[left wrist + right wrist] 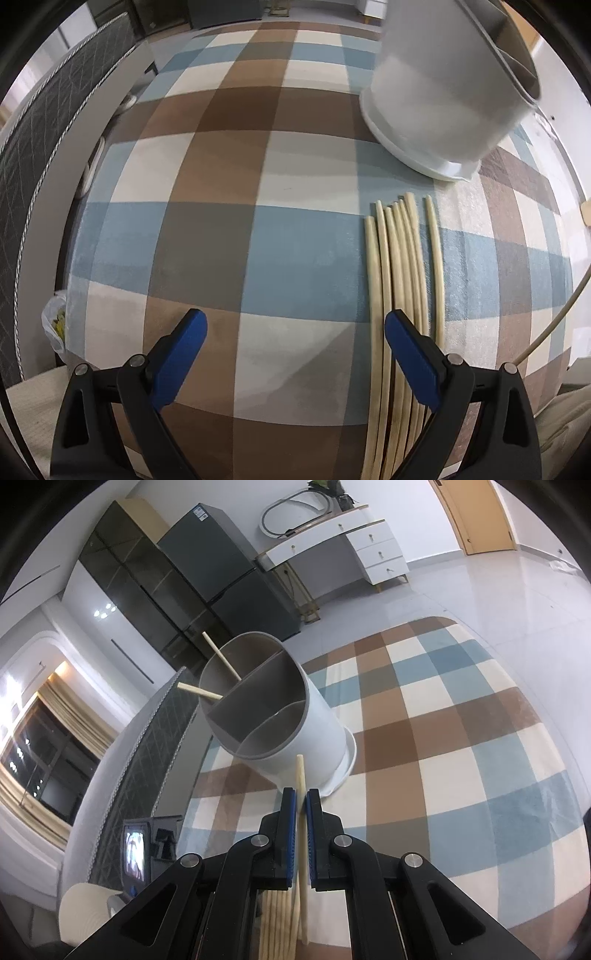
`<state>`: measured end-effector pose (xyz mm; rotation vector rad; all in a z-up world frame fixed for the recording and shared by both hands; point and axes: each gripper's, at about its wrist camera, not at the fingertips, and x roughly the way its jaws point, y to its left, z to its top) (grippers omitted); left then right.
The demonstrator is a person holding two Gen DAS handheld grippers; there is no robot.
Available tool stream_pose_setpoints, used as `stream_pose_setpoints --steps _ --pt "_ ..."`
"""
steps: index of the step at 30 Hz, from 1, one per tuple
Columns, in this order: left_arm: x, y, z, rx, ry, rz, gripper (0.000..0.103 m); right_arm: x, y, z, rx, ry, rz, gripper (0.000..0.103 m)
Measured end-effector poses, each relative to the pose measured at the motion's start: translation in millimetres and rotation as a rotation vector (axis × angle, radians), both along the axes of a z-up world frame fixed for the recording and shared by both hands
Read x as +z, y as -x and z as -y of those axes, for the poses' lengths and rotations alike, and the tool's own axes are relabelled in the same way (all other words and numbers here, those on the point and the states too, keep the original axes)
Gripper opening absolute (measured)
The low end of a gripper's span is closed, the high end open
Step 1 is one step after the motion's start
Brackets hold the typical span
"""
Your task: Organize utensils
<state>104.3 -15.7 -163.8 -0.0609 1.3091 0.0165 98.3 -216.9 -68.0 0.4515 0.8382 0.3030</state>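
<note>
A white utensil holder (295, 720) with grey divided compartments stands on the checked cloth; two chopsticks (221, 659) lean out of its far compartment. It also shows in the left wrist view (443, 96) at the upper right. Several pale chopsticks (399, 266) lie side by side on the cloth below it. My left gripper (295, 332) is open and empty, its right finger over the chopstick bundle. My right gripper (300, 805) is shut on one chopstick (301, 775), held above the cloth just in front of the holder. More chopsticks (277, 923) lie beneath it.
The checked blue, brown and cream cloth (229, 221) covers the surface. A quilted grey mattress edge (44, 147) runs along the left. A small plastic bag (55, 325) lies at the left edge. A fridge (229, 572) and white drawers (376, 550) stand far behind.
</note>
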Motion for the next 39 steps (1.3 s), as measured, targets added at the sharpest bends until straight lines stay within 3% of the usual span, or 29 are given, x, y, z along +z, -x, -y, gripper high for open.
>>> stream_pose_setpoints --steps 3,13,14,16,18,19,21,23,27,30,36,39 --pt "-3 -2 -5 0.029 0.021 -0.010 0.094 -1 -2 0 -0.003 -0.004 -0.005 0.005" --pt "-3 -11 7 -0.006 -0.039 0.012 0.094 -2 -4 0 -0.006 -0.011 -0.008 0.005" --pt "-3 -10 7 -0.013 -0.045 0.023 0.090 -2 -4 0 -0.007 -0.009 -0.008 0.005" --pt "1 -9 10 -0.037 -0.028 0.041 0.074 -2 -4 0 -0.007 -0.006 -0.009 0.005" --pt "4 -10 19 -0.071 -0.021 0.055 0.048 -3 -4 0 -0.008 -0.006 -0.011 0.005" --pt "6 -12 25 -0.095 -0.018 0.061 0.041 -3 -5 0 -0.008 -0.005 -0.013 0.005" --pt "6 -15 33 -0.134 -0.009 0.069 0.011 -4 -5 0 -0.008 -0.003 -0.014 0.005" --pt "4 -19 37 -0.165 0.012 0.069 0.002 -4 -6 -1 -0.005 0.002 -0.014 0.005" --pt "7 -24 41 -0.179 0.065 0.072 0.001 0 -3 -1 -0.001 0.012 0.008 0.005" --pt "22 -19 35 -0.168 0.091 0.132 0.001 7 5 -3 0.009 0.031 0.038 0.005" --pt "82 12 16 -0.126 0.155 0.376 0.001 20 28 -9 0.012 0.068 0.088 0.005" --pt "103 26 11 -0.125 0.166 0.454 0.001 26 40 -14 0.018 0.092 0.117 0.005"
